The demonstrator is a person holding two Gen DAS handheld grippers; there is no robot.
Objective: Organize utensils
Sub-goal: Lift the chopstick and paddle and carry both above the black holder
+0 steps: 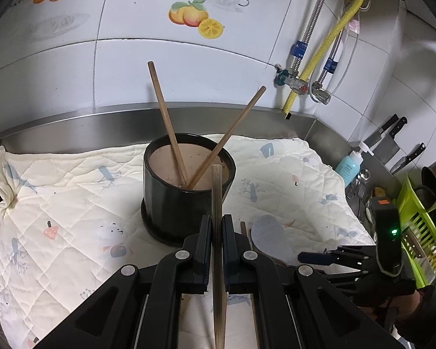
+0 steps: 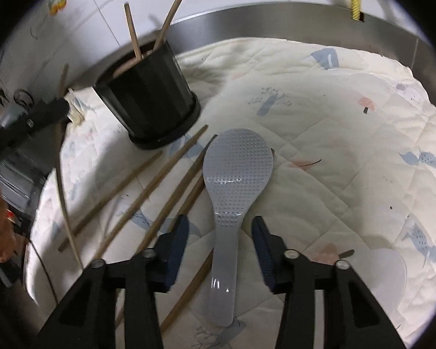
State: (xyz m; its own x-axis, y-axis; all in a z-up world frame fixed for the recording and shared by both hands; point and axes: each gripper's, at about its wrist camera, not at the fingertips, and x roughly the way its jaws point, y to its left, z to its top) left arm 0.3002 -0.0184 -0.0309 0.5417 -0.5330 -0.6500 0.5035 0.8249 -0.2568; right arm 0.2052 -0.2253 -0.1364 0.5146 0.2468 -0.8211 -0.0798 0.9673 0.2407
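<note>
A black utensil pot (image 1: 186,192) stands on the quilted cloth (image 1: 66,192) with two wooden chopsticks (image 1: 167,122) leaning in it. My left gripper (image 1: 216,226) is shut on another wooden chopstick (image 1: 217,203), held just in front of the pot with its tip near the rim. In the right wrist view the pot (image 2: 149,99) stands at the upper left. A grey rice paddle (image 2: 235,174) lies flat on the cloth, and my right gripper (image 2: 220,226) stands open with its fingers on either side of the paddle's handle, not pressing it. Several loose chopsticks (image 2: 165,174) lie left of the paddle.
Steel counter backsplash (image 1: 101,125) and a tiled wall run behind the cloth. At the right are a blue soap bottle (image 1: 348,165), knives (image 1: 392,139) against the wall and a green dish rack (image 1: 421,232). A person's hand (image 2: 0,226) shows at the left edge.
</note>
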